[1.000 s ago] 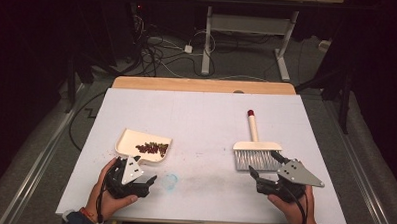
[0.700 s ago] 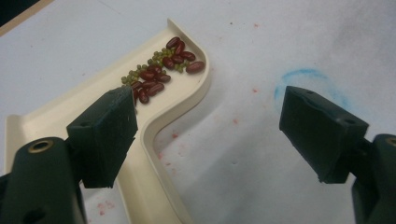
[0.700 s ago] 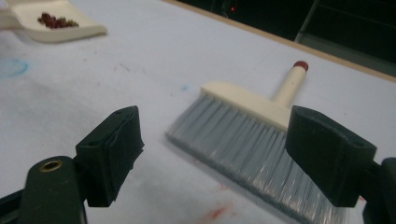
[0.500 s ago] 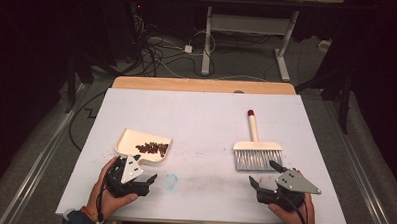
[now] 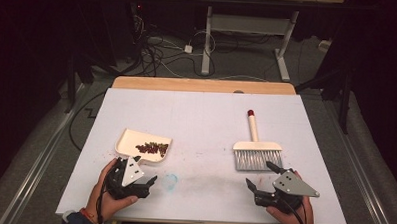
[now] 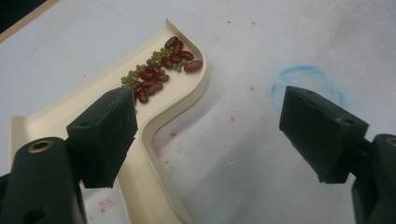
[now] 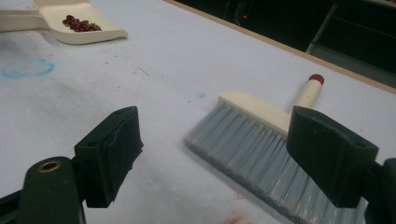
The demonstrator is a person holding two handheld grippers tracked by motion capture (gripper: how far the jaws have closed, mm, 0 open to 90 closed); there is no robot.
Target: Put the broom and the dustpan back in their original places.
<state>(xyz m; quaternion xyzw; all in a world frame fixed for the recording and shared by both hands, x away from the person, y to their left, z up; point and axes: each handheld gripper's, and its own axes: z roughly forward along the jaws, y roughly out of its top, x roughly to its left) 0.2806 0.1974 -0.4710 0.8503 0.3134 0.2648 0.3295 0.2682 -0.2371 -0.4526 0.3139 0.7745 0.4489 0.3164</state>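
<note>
On white table [image 5: 201, 122]: cream dustpan [image 5: 135, 141] holding beans [image 5: 152, 148] at left, brush [image 5: 255, 149] at right, well apart. Near front edge, left gripper [image 5: 143, 176] and right gripper [image 5: 262, 176], both spread wide, empty, nothing between.

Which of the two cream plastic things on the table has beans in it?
The dustpan by the left gripper holds the beans; the brush has grey bristles.

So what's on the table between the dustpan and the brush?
Nothing stands between the dustpan and the brush; the high view shows bare white table with faint reddish specks.
</note>
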